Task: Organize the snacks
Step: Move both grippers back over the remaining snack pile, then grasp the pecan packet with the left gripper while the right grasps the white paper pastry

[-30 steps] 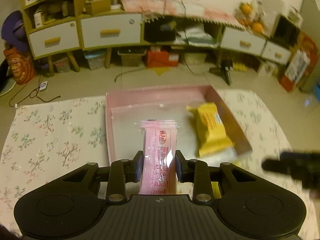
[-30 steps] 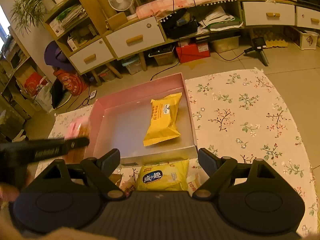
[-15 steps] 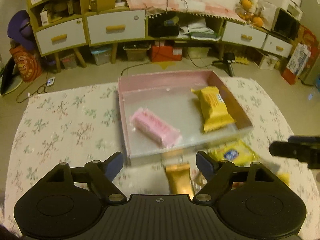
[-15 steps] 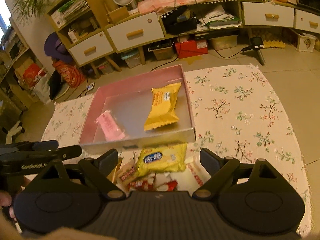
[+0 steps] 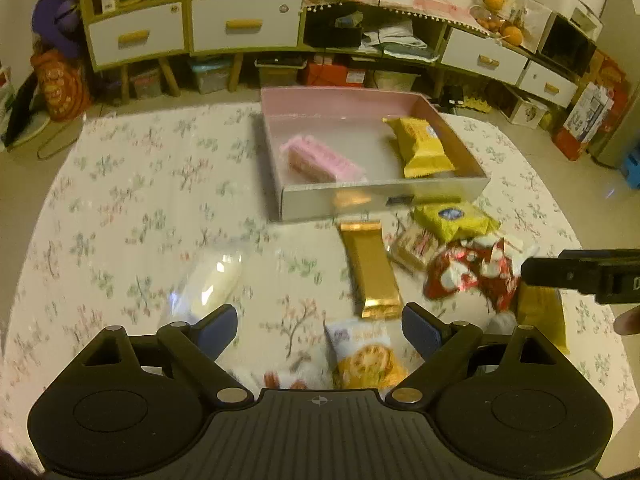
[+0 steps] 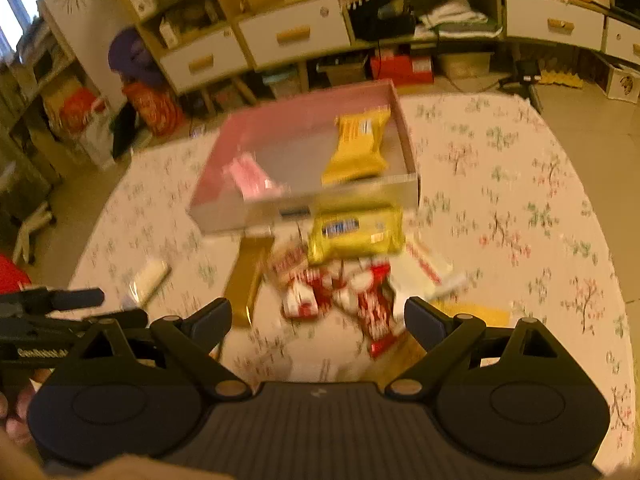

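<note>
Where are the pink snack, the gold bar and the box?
pink snack [image 5: 320,160], left wrist view, middle of its wrapper.
gold bar [image 5: 372,268], left wrist view, middle of its top face.
box [image 5: 384,196], left wrist view, near wall's outer face.

A second ago the left gripper [image 5: 320,330] was clamped on the pink plastic-wrapped snack bar [image 5: 320,159] above the shallow pink cardboard box [image 5: 304,202]; now that bar lies loose on the box floor, toward 9 o'clock of the yellow snack packet [image 5: 420,146] already inside. The left gripper's jaws have just been opening and stand wide with nothing between them, and it has drawn back from the box toward 6 o'clock, over the loose snacks on the floral cloth [image 5: 132,208]. The right gripper [image 6: 318,320] has just been opening a little further too, empty, and has pulled back likewise
</note>
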A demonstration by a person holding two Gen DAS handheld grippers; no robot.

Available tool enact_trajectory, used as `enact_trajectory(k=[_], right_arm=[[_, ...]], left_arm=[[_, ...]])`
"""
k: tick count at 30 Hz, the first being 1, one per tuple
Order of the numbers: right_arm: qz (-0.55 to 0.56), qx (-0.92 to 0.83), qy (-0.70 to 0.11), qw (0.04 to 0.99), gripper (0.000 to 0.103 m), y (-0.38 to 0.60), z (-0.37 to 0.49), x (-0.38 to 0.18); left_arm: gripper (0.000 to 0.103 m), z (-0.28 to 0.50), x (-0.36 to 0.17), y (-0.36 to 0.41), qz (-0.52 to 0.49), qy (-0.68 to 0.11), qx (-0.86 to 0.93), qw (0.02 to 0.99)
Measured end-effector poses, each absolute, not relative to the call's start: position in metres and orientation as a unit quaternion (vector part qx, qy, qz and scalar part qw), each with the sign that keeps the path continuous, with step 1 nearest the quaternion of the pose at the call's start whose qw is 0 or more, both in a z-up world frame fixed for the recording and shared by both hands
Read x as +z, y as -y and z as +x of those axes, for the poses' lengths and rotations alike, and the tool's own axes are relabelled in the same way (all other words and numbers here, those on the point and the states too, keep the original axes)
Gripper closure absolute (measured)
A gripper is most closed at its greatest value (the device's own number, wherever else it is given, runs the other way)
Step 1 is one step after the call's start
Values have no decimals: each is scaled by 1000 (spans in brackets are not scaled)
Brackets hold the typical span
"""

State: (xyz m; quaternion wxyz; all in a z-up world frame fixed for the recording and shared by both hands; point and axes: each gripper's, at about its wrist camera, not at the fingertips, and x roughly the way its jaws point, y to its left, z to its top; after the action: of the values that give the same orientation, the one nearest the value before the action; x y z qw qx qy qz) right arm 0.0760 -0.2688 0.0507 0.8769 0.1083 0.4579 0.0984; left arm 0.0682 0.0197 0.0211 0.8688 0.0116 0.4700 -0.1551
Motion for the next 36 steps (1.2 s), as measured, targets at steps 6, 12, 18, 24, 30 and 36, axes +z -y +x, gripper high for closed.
enact_trajectory(k=[6,12,18,24,30,36], right_arm=[[90,117,-485,862,11,256,64,32],[100,129,-510,845,15,252,62,20],[117,135,-535,826,23,246,64,7],[100,121,-545,823,30,240,64,-1],[91,119,-546,824,36,240,63,-2],[72,116,-545,827,44,235,61,0]], left_arm=[[12,61,6,-41,-26,-493,-156,855],[13,60,-16,-47,-53,-523,-168,834],[14,65,-30,-48,-84,-545,-165,818],[25,67,-37,-51,-97,-550,-153,815],[38,67,-41,-50,-99,-557,-152,810],[47,68,-43,-53,-97,-557,-149,811]])
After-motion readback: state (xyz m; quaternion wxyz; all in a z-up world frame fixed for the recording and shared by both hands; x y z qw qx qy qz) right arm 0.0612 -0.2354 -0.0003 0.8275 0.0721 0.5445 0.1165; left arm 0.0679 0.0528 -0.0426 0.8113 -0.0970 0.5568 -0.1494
